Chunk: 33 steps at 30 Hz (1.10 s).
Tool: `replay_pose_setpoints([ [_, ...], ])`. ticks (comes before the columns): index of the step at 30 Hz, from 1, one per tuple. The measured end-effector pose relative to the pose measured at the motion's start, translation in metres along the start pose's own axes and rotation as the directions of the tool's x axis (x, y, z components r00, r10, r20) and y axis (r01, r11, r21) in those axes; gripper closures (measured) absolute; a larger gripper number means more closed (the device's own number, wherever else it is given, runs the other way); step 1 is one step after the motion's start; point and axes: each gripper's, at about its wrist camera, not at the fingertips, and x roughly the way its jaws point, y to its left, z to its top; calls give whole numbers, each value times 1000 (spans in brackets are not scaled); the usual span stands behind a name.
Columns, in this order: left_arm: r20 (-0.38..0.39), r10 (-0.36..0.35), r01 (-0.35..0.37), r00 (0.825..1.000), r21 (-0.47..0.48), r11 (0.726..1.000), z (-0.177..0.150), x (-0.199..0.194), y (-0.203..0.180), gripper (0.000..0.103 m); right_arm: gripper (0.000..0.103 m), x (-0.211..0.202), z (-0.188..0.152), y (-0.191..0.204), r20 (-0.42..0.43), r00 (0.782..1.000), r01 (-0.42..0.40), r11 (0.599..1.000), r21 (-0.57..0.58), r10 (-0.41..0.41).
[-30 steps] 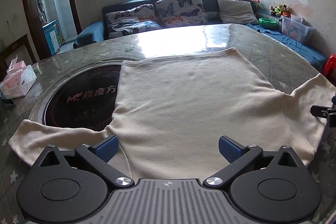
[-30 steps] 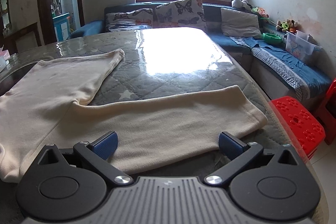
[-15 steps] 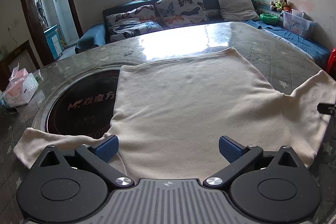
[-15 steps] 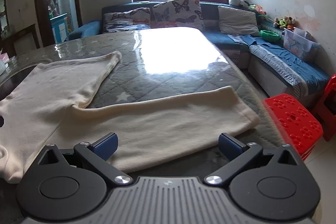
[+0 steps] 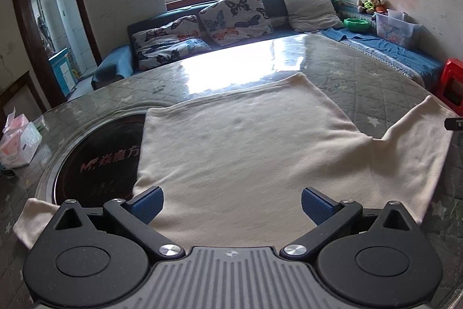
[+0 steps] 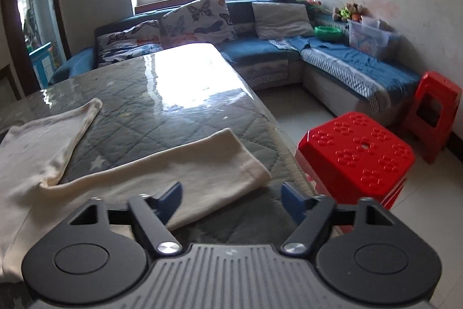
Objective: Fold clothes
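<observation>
Cream long-sleeved shirt lies flat and spread on the quilted surface, nothing folded yet as far as I can judge, so I'm at the very start: going for the first sleeve fold. Shirt body covers part of the dark round hotplate set into the surface; one sleeve stretches away from the body toward the surface edge, cuff near the red stool. My left claw hovers over the shirt's near edge, fingers wide apart, nothing between them. My right claw sits just beside that sleeve's cuff end; its jaws have just been closing but stand apart, one pad over the fabric, no cloth pinched. Next move, I reckon: drop the right claw onto the cuff, clamp it, carry the sleeve over the body. Tissue box sits well apart from the shirt, past the hotplate.
</observation>
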Motion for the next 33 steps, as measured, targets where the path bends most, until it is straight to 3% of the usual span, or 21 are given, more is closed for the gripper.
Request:
replay_pose_setpoints([
  [3, -1, -11, 11, 1000, 16, 1000, 0, 1, -7, 0, 38, 5, 3, -6, -6, 1000, -4, 1000, 18, 4],
  [6, -6, -18, 18, 1000, 28, 999, 0, 2, -13, 0, 55, 10, 5, -8, -13, 1000, -6, 999, 36, 7],
  [9, -12, -22, 23, 1000, 39, 999, -1, 4, -17, 0, 62, 13, 5, -7, -18, 1000, 1, 999, 36, 0],
  [13, -20, -25, 26, 999, 47, 999, -2, 6, -21, 0, 85, 15, 7, -10, -11, 1000, 20, 998, 54, -19],
  [18, -27, -27, 28, 999, 54, 998, -2, 8, -24, 0, 79, 16, 9, -19, 4, 1000, 3, 995, 96, -3],
  [23, -30, -41, 42, 999, 60, 997, -3, 8, -28, 0, 80, 22, 10, -19, 4, 1000, 12, 996, 93, -12],
  [26, -30, -52, 54, 998, 68, 996, -4, 7, -31, 0, 95, 20, 9, -18, 24, 1000, 1, 995, 104, -3],
  [33, -34, -102, 105, 994, 96, 990, -7, 8, -44, 0, 98, -12, 14, -26, 130, 991, -35, 991, 130, 18],
])
